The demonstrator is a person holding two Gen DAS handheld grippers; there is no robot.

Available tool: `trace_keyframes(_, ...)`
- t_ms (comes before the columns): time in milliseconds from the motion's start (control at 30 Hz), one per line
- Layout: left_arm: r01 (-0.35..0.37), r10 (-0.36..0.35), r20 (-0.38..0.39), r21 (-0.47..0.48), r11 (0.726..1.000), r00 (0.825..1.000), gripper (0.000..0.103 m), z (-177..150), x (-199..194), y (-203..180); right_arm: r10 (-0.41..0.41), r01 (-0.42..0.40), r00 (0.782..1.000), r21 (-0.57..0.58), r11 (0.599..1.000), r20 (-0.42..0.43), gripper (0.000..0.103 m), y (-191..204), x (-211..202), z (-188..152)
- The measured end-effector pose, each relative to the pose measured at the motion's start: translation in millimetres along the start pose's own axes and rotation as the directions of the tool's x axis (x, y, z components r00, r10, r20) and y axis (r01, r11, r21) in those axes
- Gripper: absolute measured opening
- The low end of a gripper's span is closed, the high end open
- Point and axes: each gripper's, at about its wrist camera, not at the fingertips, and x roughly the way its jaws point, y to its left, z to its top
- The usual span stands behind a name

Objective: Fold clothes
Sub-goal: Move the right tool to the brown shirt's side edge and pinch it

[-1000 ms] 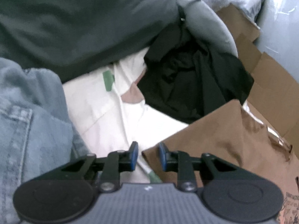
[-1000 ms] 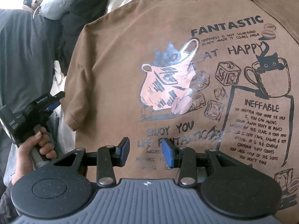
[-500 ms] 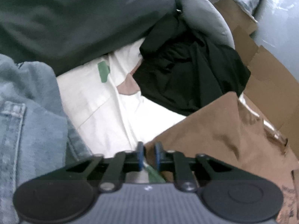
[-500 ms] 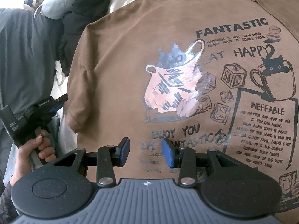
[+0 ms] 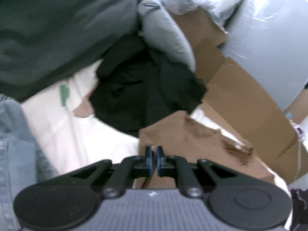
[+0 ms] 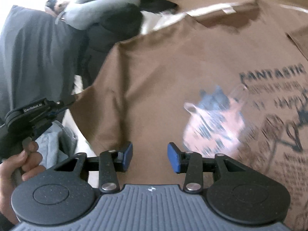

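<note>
L gripper pinches brown tee sleeve edge to start side fold; R gripper hovers wide open w/ nothing held, ready.

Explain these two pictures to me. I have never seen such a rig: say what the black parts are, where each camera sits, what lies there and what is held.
No robot here: a person holds a hand-operated gripper in each hand, and each carries a camera looking along its two blue-tipped fingers. The black parts at the bottom are that gripper's own body.

Left view: the left gripper is shut on the sleeve edge of a brown T-shirt. Beyond lie a black garment, white cloth, jeans and cardboard.

Right view: the right gripper is open, holding nothing, above the same T-shirt's printed front. At left you see the person's hand holding the other gripper.
</note>
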Motion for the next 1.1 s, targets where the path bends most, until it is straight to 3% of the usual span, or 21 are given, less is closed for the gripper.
trace_keyframes(133, 0.072, -0.073, -0.034, -0.027, 0.997, 0.997, 0.005, 4, 4, -14, 0.046, -0.044, 0.998, -0.067, 0.997, 0.033, 0.054, 21, 4, 15)
trace_keyframes(233, 0.143, -0.152, -0.078, -0.101, 0.984, 0.985, 0.005, 5, 11, -16, 0.09, -0.084, 0.995, -0.118, 0.989, 0.047, 0.054, 37, 9, 25)
trace_keyframes(500, 0.214, -0.229, -0.113, -0.137, 0.967, 0.967, 0.005, 7, 27, -33, 0.133, -0.118, 0.989, -0.212, 0.97, 0.058, 0.054, 59, 24, 45)
trace_keyframes(767, 0.267, -0.286, -0.157, -0.134, 0.954, 0.945, 0.005, 6, 35, -51, 0.114, -0.091, 0.99, -0.228, 0.969, 0.089, 0.051, 61, 30, 54)
trace_keyframes(800, 0.276, -0.296, -0.165, -0.133, 0.952, 0.941, 0.006, 6, 36, -53, 0.104, -0.08, 0.99, -0.23, 0.97, 0.095, 0.046, 61, 31, 55)
trace_keyframes(867, 0.283, -0.3, -0.176, -0.117, 0.952, 0.937, 0.006, 8, 36, -58, 0.084, -0.058, 0.991, -0.228, 0.972, 0.106, 0.011, 59, 35, 58)
trace_keyframes(900, 0.284, -0.3, -0.182, -0.109, 0.953, 0.937, 0.006, 9, 37, -61, 0.078, -0.052, 0.991, -0.22, 0.974, 0.11, 0.004, 57, 35, 59)
trace_keyframes(1000, 0.283, -0.293, -0.187, -0.082, 0.956, 0.938, 0.011, 16, 36, -65, 0.061, -0.035, 0.99, -0.198, 0.98, 0.124, 0.002, 51, 37, 63)
trace_keyframes(1100, 0.253, -0.257, -0.172, -0.043, 0.966, 0.951, 0.012, 28, 36, -66, 0.047, -0.021, 0.99, -0.185, 0.982, 0.133, 0.002, 45, 34, 66)
